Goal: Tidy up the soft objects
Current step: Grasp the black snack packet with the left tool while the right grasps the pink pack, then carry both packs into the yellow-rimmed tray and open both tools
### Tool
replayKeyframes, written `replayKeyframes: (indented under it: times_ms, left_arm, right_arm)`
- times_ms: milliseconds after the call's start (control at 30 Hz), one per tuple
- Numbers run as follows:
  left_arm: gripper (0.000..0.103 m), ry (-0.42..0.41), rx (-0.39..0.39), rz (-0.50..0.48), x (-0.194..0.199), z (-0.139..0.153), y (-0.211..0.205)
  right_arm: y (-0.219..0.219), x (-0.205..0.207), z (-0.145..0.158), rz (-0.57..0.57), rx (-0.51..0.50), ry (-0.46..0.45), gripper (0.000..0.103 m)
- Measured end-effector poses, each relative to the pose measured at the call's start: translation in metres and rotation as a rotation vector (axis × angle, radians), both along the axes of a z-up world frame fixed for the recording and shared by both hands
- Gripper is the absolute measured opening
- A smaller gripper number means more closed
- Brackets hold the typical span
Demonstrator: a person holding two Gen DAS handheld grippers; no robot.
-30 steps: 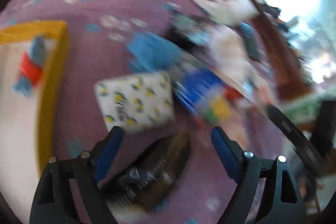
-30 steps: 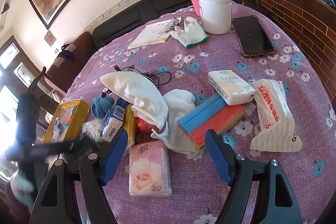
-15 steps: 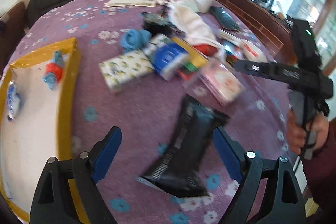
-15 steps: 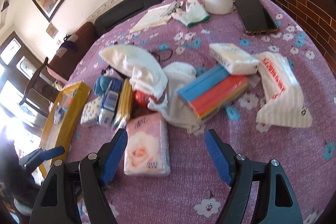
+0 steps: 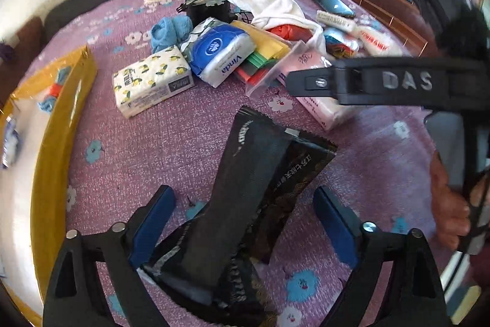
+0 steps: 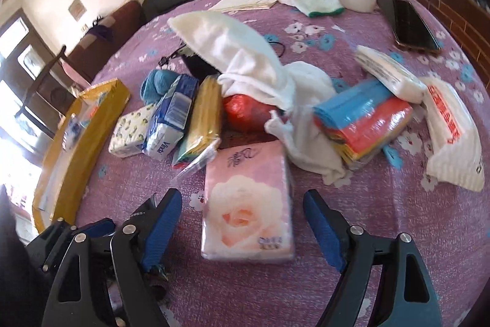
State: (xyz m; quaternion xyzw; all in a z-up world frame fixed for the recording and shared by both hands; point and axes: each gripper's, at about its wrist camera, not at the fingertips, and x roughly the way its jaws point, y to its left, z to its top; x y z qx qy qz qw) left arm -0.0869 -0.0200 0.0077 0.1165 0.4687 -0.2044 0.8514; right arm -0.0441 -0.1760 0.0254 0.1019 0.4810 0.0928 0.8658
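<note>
- The left gripper (image 5: 242, 222) is spread wide over the black packet (image 5: 245, 204), which lies flat on the purple tablecloth (image 5: 159, 143); closing off-centre could pinch only the crinkled edge, so it slips out.
- The right gripper (image 6: 242, 222) is also wide, the pink tissue pack (image 6: 248, 204) between its tips; its slick wrap might squirt free.
- The yellow tray (image 5: 58, 143) sits at nine o'clock; carrying the packet across could clip the tray's wall.
- The two tools are close, so they could bump.
</note>
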Motion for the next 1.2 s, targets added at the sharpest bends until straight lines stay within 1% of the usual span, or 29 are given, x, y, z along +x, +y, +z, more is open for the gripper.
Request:
replayKeyframes:
  times_ms: [33, 67, 133, 200, 267, 367, 433, 467, 500, 533, 567, 600, 633, 700, 767, 933, 1000, 1100, 1133, 1200]
  left_arm:
    - [0.095, -0.017, 0.017, -0.001, -0.002, 0.0, -0.003]
    - [0.095, -0.017, 0.019, -0.001, -0.003, 0.0, -0.004]
    - [0.099, 0.0, 0.004, 0.011, -0.001, -0.001, -0.001]
    - [0.103, 0.008, 0.008, 0.022, 0.002, -0.002, 0.001]
    - [0.103, 0.01, 0.012, 0.025, 0.003, -0.003, 0.0]
    - [0.103, 0.01, 0.008, 0.026, 0.003, -0.004, 0.0]
    - [0.103, 0.008, 0.006, 0.033, 0.002, -0.004, 0.0]
    - [0.103, 0.003, 0.004, 0.045, 0.001, -0.004, 0.002]
    - [0.093, -0.012, -0.006, 0.07, -0.001, -0.002, 0.005]
    - [0.075, -0.028, -0.017, 0.088, -0.002, 0.001, 0.009]
    - [0.063, -0.044, -0.031, 0.105, -0.004, 0.004, 0.013]
    - [0.047, -0.052, -0.043, 0.122, -0.005, 0.005, 0.018]
    - [0.046, -0.04, -0.077, 0.128, -0.005, 0.007, 0.024]
    - [0.045, 0.02, -0.205, 0.148, -0.004, 0.011, 0.042]
    - [0.045, 0.046, -0.273, 0.173, -0.005, 0.017, 0.06]
    - [0.045, 0.034, -0.404, 0.239, -0.014, 0.046, 0.109]
    - [0.046, 0.001, -0.423, 0.292, -0.015, 0.06, 0.137]
    - [0.046, -0.02, -0.416, 0.37, -0.007, 0.069, 0.174]
    - [0.046, -0.021, -0.402, 0.411, -0.001, 0.07, 0.192]
    - [0.046, -0.022, -0.37, 0.461, 0.01, 0.069, 0.213]
  right_arm:
    - [0.004, 0.001, 0.0, 0.004, -0.016, 0.001, 0.085]
    - [0.008, 0.002, -0.001, 0.007, -0.036, 0.001, 0.085]
    - [0.015, 0.002, -0.002, 0.013, -0.081, 0.003, 0.085]
    - [0.022, 0.002, -0.003, 0.021, -0.135, 0.005, 0.085]
    - [0.029, 0.002, -0.004, 0.03, -0.186, 0.01, 0.085]
    - [0.032, 0.002, -0.005, 0.035, -0.229, 0.02, 0.084]
    - [0.031, 0.001, -0.004, 0.025, -0.248, 0.022, 0.076]
    - [0.029, 0.0, -0.002, 0.021, -0.25, 0.02, 0.066]
    - [0.028, -0.001, -0.001, 0.021, -0.247, 0.02, 0.057]
    - [0.026, -0.004, 0.0, 0.026, -0.236, 0.024, 0.057]
    - [0.024, -0.007, 0.001, 0.027, -0.221, 0.026, 0.056]
    - [0.024, -0.011, 0.001, 0.025, -0.22, 0.025, 0.056]
    - [0.023, -0.015, 0.002, 0.026, -0.22, 0.022, 0.055]
    - [0.022, -0.025, 0.007, 0.035, -0.208, 0.016, 0.055]
    - [0.022, -0.035, 0.014, 0.039, -0.212, 0.003, 0.055]
    - [0.029, -0.05, 0.037, 0.071, -0.179, -0.031, 0.056]
    - [0.037, -0.05, 0.046, 0.095, -0.15, -0.044, 0.056]
    - [0.057, -0.045, 0.055, 0.144, -0.104, -0.052, 0.056]
    - [0.066, -0.041, 0.056, 0.166, -0.085, -0.049, 0.056]
    - [0.086, -0.034, 0.057, 0.197, -0.064, -0.039, 0.056]
